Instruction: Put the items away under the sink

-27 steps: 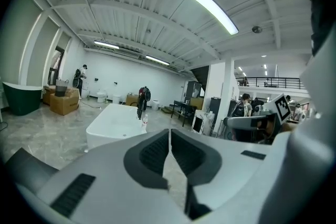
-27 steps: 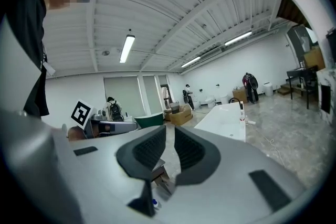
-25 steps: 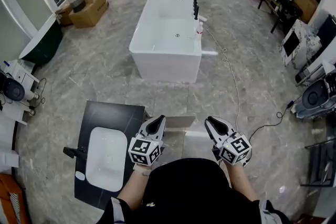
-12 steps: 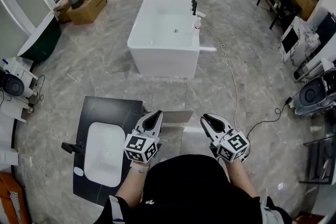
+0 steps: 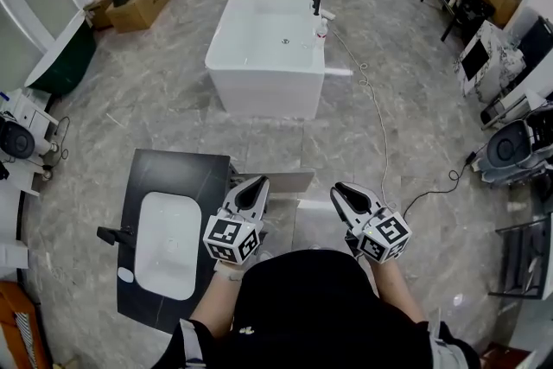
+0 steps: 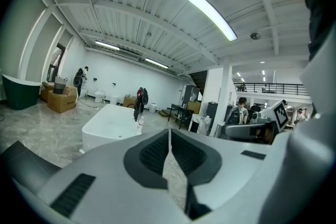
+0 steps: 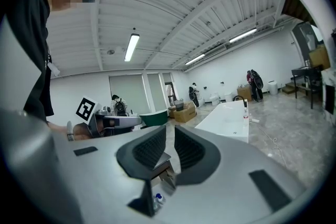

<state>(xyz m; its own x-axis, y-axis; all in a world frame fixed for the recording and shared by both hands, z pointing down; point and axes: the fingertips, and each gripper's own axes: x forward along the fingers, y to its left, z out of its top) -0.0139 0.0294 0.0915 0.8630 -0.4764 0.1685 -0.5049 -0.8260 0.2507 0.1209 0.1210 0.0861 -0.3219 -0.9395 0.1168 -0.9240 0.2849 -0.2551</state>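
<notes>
left gripper sitting pinched closed and empty at bottom center, right gripper hanging with jaws a crack apart, gripping nothing, white sink in black counter sitting lower left

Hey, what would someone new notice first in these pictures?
The white freestanding bathtub in the middle of the grey floor, at the head view's top. Then the black vanity top with its white sink at lower left, beside the left gripper.
</notes>
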